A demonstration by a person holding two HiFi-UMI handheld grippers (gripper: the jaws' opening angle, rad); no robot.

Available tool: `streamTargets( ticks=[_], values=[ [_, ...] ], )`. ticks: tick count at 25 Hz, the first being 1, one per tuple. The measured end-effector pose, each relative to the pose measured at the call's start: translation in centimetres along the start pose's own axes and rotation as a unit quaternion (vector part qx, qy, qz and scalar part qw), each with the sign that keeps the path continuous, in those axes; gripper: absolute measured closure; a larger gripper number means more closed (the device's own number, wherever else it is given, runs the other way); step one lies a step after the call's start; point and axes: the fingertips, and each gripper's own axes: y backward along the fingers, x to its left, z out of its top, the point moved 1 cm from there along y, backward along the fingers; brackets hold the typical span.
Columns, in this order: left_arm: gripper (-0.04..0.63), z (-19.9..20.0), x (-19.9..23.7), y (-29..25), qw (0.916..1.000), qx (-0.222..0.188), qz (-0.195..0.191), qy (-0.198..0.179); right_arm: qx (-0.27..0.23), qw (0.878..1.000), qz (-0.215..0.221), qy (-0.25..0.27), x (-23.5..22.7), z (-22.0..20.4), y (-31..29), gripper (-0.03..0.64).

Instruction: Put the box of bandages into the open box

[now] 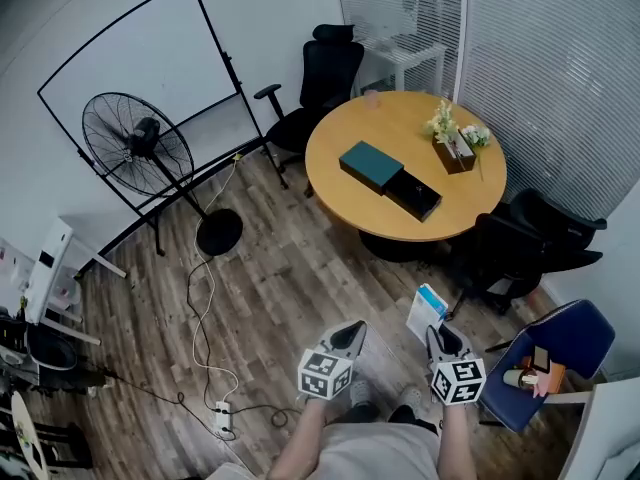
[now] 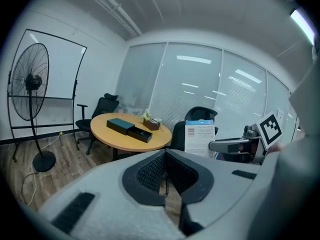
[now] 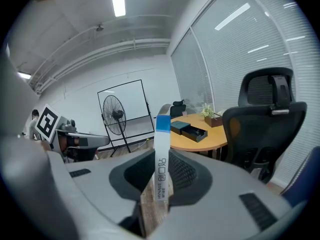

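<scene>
A white box of bandages [image 1: 427, 311] with a blue end stands upright in my right gripper [image 1: 437, 336], which is shut on it; in the right gripper view the box of bandages [image 3: 161, 156] rises edge-on between the pads. My left gripper [image 1: 352, 334] is beside it, shut with nothing in it, its jaws [image 2: 165, 156] meeting. Both are over the wood floor, well short of the round table [image 1: 345, 133]. On the table lie the open black box [image 1: 415, 194] and a teal box [image 1: 370, 164] touching it. The open box [image 3: 196, 132] also shows ahead in the right gripper view.
A flower planter [image 1: 455, 148] sits on the table's far side. Black office chairs [image 1: 520, 253] ring the table, one between me and it. A blue chair [image 1: 560, 353] is at my right. A standing fan [image 1: 140, 143], whiteboard and floor cable [image 1: 205, 318] are left.
</scene>
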Motion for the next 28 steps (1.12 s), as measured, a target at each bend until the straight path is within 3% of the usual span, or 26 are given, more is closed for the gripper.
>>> streamTargets(
  ticks=[15, 28],
  values=[
    [0.586, 0.8, 7.6, 3.1, 1.0000, -0.003, 0.007, -0.002, 0.000, 1.000, 0.002, 0.000, 4.7, 0.5, -5.4, 0.540],
    [0.586, 1.9, 11.5, 0.4, 0.9990, -0.016, 0.035, 0.023, 0.011, 1.000, 0.008, 0.004, 1.9, 2.0, -10.7, 0.540]
  ],
)
